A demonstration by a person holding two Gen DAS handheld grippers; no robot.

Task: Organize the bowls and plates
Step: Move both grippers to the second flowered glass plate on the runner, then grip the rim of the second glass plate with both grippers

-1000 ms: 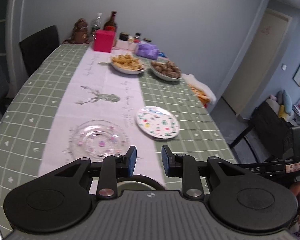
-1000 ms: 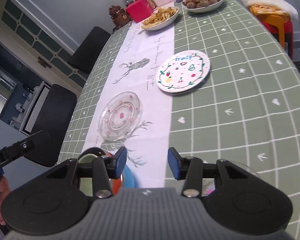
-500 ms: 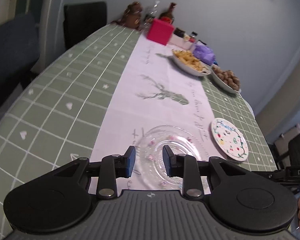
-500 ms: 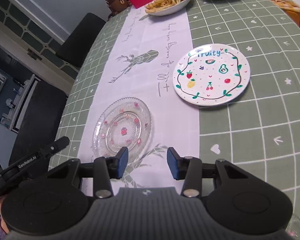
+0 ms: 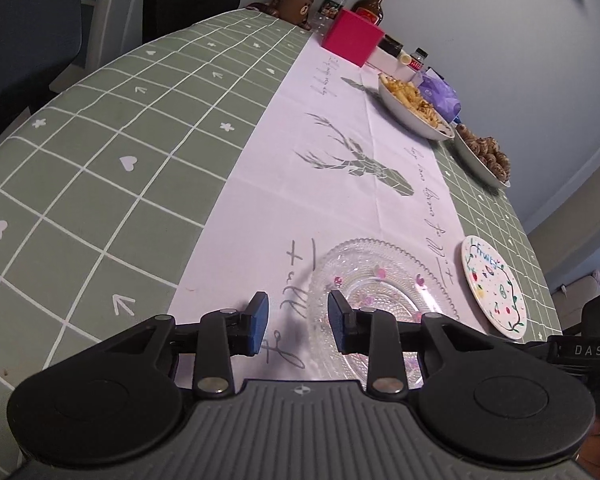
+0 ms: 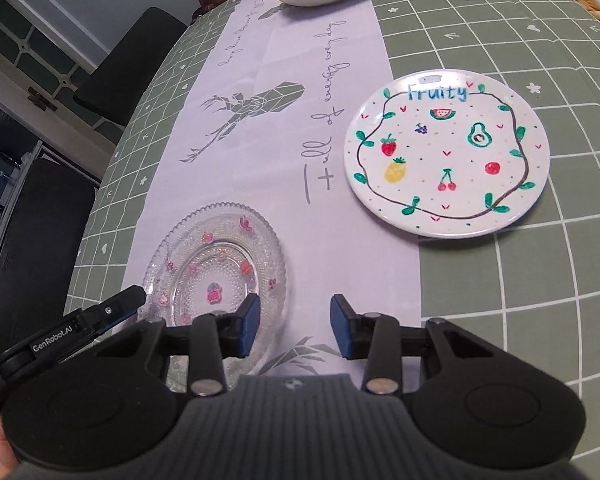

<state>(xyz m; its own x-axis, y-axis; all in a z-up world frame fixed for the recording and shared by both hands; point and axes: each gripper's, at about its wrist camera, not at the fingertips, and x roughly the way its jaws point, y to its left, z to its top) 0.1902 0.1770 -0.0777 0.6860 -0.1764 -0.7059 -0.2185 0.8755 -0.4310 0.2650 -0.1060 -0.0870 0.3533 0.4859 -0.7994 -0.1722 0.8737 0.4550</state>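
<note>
A clear glass plate point(image 6: 216, 270) with a beaded, glinting surface is lying lower left of the frame. The glossy glazed plate point(image 6: 446, 152) is shining upper right. Matt cloth point(image 6: 500, 300) is covering the table.

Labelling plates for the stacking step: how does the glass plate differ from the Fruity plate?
1. The glass plate is clear with a beaded, scalloped rim; the Fruity plate is opaque white with a smooth rim.
2. The glass plate carries small pink flowers; the Fruity plate has painted fruits, a vine ring and lettering.
3. The glass plate lies wholly on the white runner; the Fruity plate straddles runner and green cloth.
Both are round, empty and lie flat.
</note>
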